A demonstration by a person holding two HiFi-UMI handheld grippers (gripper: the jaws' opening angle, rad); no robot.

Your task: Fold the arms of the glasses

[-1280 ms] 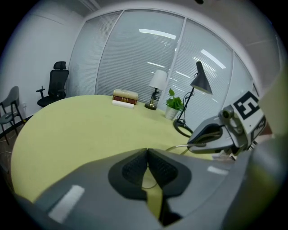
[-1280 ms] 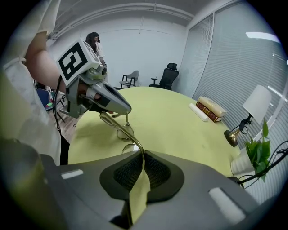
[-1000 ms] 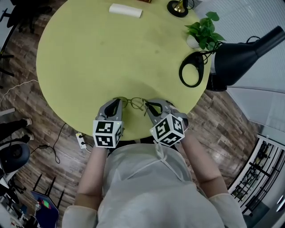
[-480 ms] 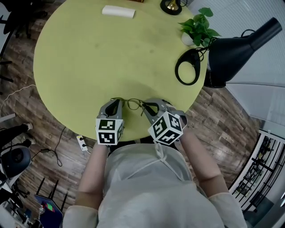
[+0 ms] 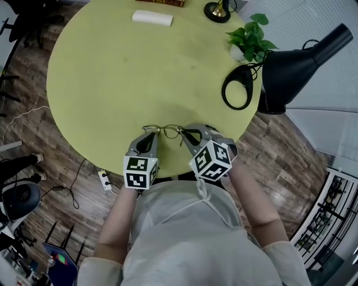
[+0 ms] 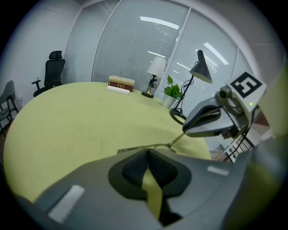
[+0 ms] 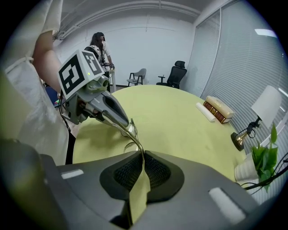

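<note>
Thin wire-framed glasses (image 5: 168, 131) lie near the front edge of the round yellow-green table (image 5: 123, 72), between my two grippers. The left gripper (image 5: 149, 134) is at their left end, its jaws shut with the thin wire (image 6: 155, 146) at the tip. The right gripper (image 5: 189, 135) is shut on the curved end of a glasses arm (image 7: 137, 141), which runs up to the left gripper's tip (image 7: 129, 122). In the right gripper view the lenses (image 7: 130, 146) sit low over the table.
A black desk lamp (image 5: 302, 61) with a ring base (image 5: 238, 89) and a potted plant (image 5: 253, 39) stand at the right edge. A white box (image 5: 152, 18) and a small lamp (image 5: 218, 10) sit at the far side. A person (image 7: 100, 47) stands beyond the table.
The left gripper has shifted slightly toward me and toward the right gripper, still at the glasses' left end. The right gripper has kept its place and its grip.
</note>
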